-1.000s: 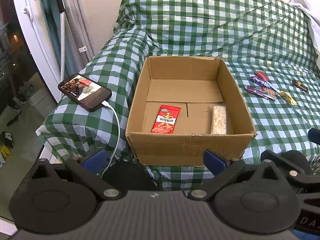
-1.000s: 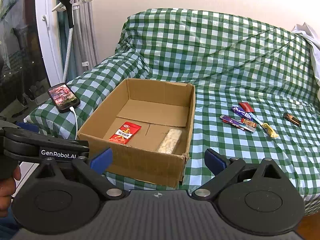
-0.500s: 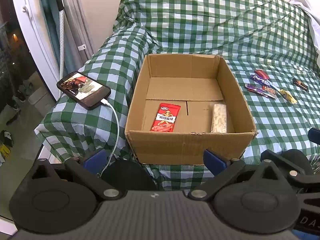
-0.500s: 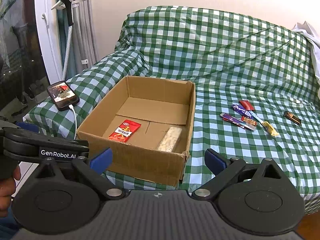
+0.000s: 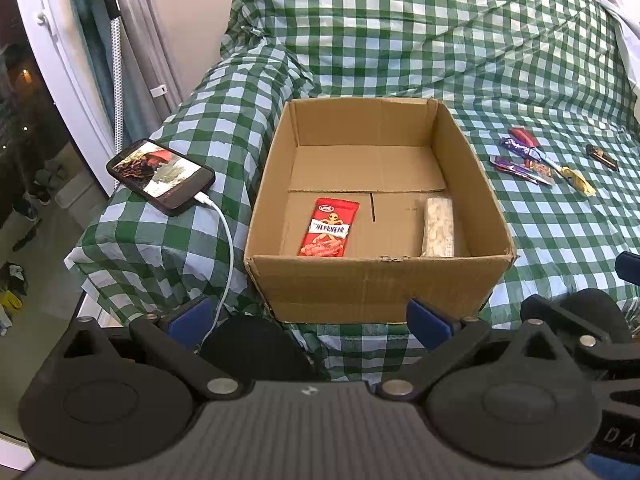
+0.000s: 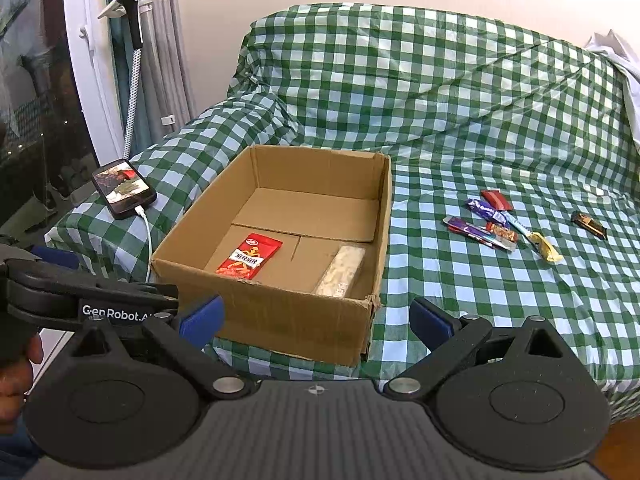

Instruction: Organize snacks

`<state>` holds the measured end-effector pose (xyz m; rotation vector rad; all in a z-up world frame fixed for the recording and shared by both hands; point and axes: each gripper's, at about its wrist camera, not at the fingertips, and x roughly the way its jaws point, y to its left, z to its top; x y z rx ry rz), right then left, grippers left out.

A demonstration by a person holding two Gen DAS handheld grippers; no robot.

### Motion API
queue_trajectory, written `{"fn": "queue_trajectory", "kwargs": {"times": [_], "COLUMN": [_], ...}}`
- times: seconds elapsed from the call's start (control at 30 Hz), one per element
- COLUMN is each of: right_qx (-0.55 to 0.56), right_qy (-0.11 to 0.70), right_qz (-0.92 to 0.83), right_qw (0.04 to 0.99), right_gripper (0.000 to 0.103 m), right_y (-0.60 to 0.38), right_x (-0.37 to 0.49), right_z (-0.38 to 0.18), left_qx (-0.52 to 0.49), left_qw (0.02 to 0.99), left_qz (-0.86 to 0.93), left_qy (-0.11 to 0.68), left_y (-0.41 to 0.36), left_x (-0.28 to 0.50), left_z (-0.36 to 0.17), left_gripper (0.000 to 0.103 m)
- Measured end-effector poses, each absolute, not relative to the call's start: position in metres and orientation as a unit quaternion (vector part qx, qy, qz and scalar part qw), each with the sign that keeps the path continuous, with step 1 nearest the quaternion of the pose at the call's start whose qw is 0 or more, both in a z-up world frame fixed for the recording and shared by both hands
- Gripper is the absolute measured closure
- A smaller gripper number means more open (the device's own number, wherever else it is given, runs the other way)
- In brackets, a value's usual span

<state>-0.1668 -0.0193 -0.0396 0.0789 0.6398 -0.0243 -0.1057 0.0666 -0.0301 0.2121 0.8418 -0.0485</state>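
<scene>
Checkered bed cover (image 6: 460, 120) carries the cardboard box (image 5: 372, 284) (2 snacks inside) ahead of both spread, empty hand-held grippers (image 5: 308, 316) (image 6: 316, 316); loose wrappers (image 6: 496, 224) unreadable.

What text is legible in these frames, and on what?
"GenRobot.AI": white print on the left claw's black body, seen from the right wrist.
"DA": cut-off letters on the right claw's black body, seen from the left wrist; the rest is out of frame.
Red snack packet in the cardboard box: white characters, too blurred to read.
Loose snack wrappers on the checked cover: print too small.
</scene>
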Motion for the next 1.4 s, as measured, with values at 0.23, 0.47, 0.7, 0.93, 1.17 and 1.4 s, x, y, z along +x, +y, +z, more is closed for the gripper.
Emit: {"fn": "queue_trajectory", "kwargs": {"times": [0.23, 0.47, 0.7, 0.93, 1.17, 1.4], "right_qx": [0.048, 0.052, 0.060, 0.073, 0.088, 0.103], "right_qy": [0.318, 0.324, 0.331, 0.337, 0.341, 0.338], "right_qz": [-0.015, -0.015, -0.015, -0.018, -0.021, -0.027], "right_qw": [0.947, 0.944, 0.942, 0.938, 0.936, 0.935], "right_gripper": [0.004, 0.004, 0.004, 0.004, 0.004, 0.004], "right_y": [-0.025, -0.027, -0.032, -0.042, -0.052, -0.065], "right_x": [-0.164, -0.160, -0.154, -0.150, -0.146, -0.144], "right_z": [-0.042, -0.045, -0.049, -0.054, -0.059, -0.060], "left_qx": [0.111, 0.118, 0.125, 0.144, 0.157, 0.167], "left_qw": [0.903, 0.901, 0.897, 0.893, 0.890, 0.888], "left_qz": [-0.026, -0.024, -0.022, -0.025, -0.026, -0.030], "left_qy": [0.414, 0.417, 0.423, 0.425, 0.427, 0.428], "left_y": [0.063, 0.061, 0.058, 0.049, 0.038, 0.025], "left_x": [-0.102, -0.097, -0.091, -0.086, -0.080, -0.075], "left_z": [-0.034, -0.037, -0.041, -0.044, -0.046, -0.044], "left_gripper": [0.000, 0.000, 0.000, 0.000, 0.000, 0.000]}}
